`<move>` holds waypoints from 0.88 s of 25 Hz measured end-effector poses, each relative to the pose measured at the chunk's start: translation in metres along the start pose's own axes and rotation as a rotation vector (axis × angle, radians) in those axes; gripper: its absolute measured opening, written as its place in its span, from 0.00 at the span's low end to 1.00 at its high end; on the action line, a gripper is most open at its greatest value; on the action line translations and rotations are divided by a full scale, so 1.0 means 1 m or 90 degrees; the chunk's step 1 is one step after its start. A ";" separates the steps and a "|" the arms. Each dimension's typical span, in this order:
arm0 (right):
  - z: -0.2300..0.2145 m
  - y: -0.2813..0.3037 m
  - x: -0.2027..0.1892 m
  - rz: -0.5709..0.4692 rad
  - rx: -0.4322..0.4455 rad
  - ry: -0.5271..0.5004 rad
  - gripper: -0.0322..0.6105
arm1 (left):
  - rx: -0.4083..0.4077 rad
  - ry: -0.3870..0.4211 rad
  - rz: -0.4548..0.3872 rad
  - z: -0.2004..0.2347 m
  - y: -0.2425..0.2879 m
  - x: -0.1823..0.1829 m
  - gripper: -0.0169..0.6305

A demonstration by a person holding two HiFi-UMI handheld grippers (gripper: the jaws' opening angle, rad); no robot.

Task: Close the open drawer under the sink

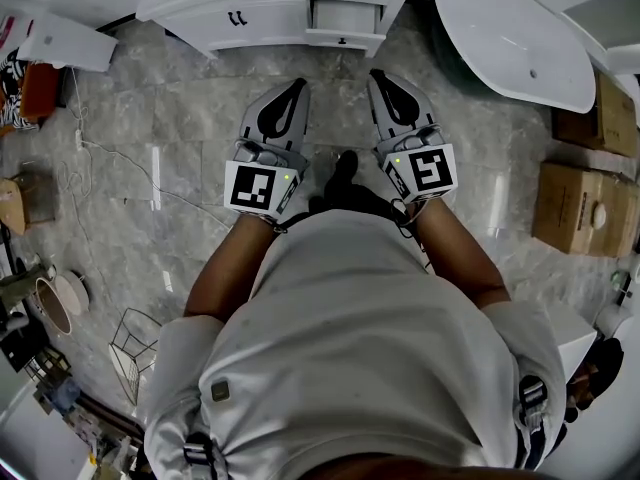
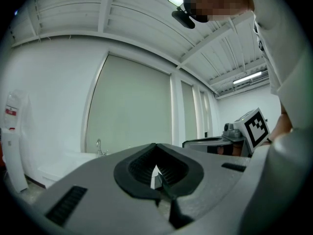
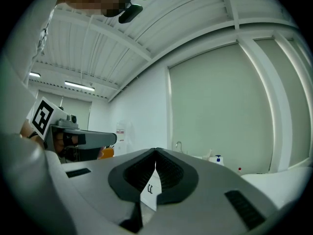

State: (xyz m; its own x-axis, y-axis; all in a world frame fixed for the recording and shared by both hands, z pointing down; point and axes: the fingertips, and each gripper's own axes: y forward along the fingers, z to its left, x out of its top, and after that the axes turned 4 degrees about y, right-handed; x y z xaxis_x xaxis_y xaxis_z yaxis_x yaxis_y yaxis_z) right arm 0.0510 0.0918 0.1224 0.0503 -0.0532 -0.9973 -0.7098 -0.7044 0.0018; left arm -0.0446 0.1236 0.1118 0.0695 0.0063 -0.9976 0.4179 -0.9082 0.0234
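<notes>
In the head view a white vanity cabinet [image 1: 250, 13] stands at the top, its drawer [image 1: 345, 18] pulled out a little. Both grippers point level toward it and sit a short way back from it over the grey floor. The left gripper [image 1: 297, 86] is shut, with nothing between its jaws. The right gripper [image 1: 378, 76] is also shut and empty, and points nearly at the drawer front. In the left gripper view the left gripper [image 2: 155, 146] has its tips together. In the right gripper view the right gripper [image 3: 156, 152] has its tips together too, and white cabinet front [image 3: 150, 190] shows through the slit.
A white bathtub [image 1: 515, 38] lies at the top right, with cardboard boxes [image 1: 585, 208] along the right. A cable [image 1: 110, 153] runs over the floor at left, near a wire basket [image 1: 135, 348] and clutter. A faucet [image 3: 179, 145] and a soap bottle [image 3: 218, 158] stand on the vanity.
</notes>
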 end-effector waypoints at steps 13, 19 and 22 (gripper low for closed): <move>-0.077 0.046 -0.027 0.024 -0.030 0.020 0.09 | -0.032 -0.008 0.016 0.015 0.093 -0.027 0.04; -0.099 0.075 -0.050 0.044 -0.046 0.031 0.09 | -0.047 -0.010 0.026 0.037 0.126 -0.050 0.04; -0.111 0.097 -0.064 0.051 -0.062 0.034 0.09 | -0.062 -0.013 0.035 0.051 0.145 -0.066 0.04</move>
State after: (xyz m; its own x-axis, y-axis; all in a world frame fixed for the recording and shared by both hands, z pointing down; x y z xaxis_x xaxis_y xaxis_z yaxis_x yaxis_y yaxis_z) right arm 0.0575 -0.0517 0.1950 0.0358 -0.1483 -0.9883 -0.6417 -0.7615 0.0911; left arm -0.0353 -0.0296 0.1772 0.0767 -0.0520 -0.9957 0.4994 -0.8624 0.0835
